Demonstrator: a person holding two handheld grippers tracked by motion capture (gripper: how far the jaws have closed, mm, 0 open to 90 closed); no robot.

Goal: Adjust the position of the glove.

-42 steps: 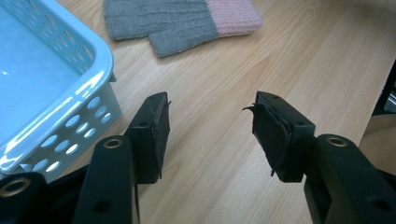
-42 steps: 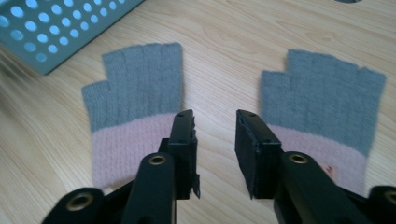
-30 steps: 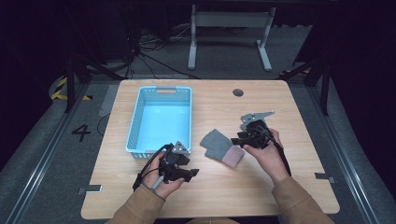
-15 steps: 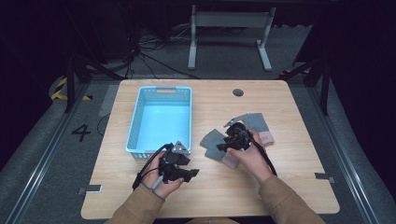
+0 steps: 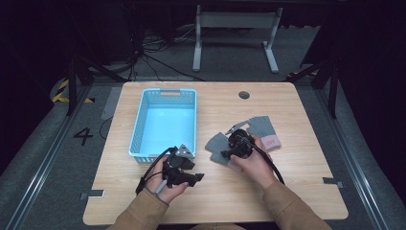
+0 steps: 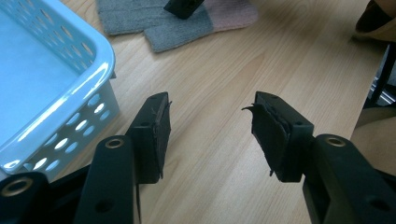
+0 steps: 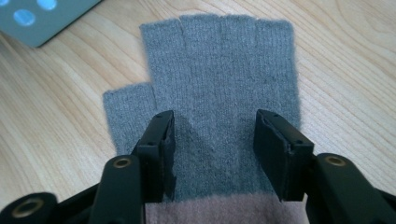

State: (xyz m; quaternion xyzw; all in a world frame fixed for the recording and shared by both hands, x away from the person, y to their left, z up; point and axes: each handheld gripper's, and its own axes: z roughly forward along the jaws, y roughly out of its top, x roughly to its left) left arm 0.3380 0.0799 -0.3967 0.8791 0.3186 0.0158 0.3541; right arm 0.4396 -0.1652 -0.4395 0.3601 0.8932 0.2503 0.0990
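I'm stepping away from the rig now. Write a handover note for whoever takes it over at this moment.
Left gripper: jaws open on nothing, hovering over bare table by the near right corner of the blue basket.
Right gripper: jaws just opened wider, now straddling the nearer grey fingerless glove without pinching it.
Things: that glove lies flat on the table right of the basket; a second grey glove with a pink cuff lies just beyond the right hand.
Done: nothing is in the basket so far.
Left: probably grip each glove and place both in the basket.
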